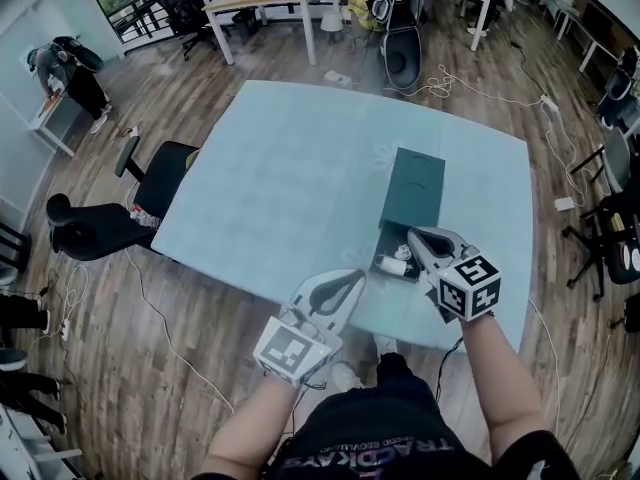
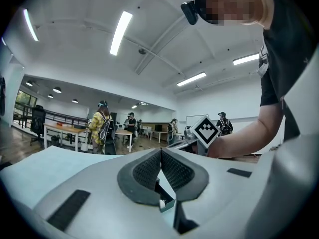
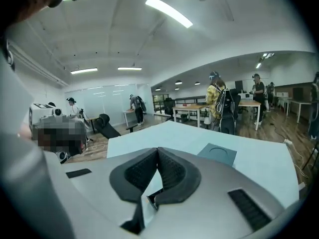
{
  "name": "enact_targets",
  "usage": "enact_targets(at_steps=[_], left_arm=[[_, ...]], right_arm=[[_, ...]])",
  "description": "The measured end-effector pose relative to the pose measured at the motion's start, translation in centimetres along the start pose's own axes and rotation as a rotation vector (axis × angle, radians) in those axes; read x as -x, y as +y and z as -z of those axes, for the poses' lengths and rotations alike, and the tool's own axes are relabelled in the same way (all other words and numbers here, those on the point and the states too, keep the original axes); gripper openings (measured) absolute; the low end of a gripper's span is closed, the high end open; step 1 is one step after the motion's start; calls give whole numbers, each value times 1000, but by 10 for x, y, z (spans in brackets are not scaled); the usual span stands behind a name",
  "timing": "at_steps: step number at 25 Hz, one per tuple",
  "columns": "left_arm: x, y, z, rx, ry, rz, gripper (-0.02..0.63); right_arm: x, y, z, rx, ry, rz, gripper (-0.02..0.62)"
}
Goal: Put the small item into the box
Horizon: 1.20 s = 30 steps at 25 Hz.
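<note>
A dark green box stands open near the table's front edge, with a small white item lying inside it. Its dark lid lies flat just beyond, and shows again as the lid in the right gripper view. My right gripper hovers over the box's right side, jaws shut with nothing between them, as the right gripper shows. My left gripper sits left of the box, also shut and empty, pads together at the left gripper. A corner of the box shows below its jaws.
The light blue table spreads wide beyond the box. A black office chair stands at its left edge. Cables trail on the wooden floor behind, and several people stand by far desks.
</note>
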<state>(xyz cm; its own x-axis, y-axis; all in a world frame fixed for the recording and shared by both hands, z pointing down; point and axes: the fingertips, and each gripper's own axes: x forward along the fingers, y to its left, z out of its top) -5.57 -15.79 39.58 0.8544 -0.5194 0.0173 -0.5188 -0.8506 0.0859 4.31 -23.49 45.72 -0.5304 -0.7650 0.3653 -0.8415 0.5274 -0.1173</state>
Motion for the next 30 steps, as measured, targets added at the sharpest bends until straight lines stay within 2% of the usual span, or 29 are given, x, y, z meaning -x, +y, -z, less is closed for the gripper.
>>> enact_targets(at_steps=[3,6,8,17,23,30], left_arm=[[8,-6,-5,-8,-11,5,34],[17,-8,-6,-22,24,-12,34],[21,-12,-8,-18,18,-9,34],[31,-38,-16,28,-6,17,34],[31,-57,-18,23,3,16,34],[23,-78,-13,31,8,-23,34]], right_arm=[[21,10,-11,5,-60,25,20],[43,21,-22,6,-110,44,20],[57,28,-27,5,-135,55,20],[115,48,-35,11,-190,98,20],[139,51,-37,16,-209,90,18],[156,54,-24,12,-211,34,18]])
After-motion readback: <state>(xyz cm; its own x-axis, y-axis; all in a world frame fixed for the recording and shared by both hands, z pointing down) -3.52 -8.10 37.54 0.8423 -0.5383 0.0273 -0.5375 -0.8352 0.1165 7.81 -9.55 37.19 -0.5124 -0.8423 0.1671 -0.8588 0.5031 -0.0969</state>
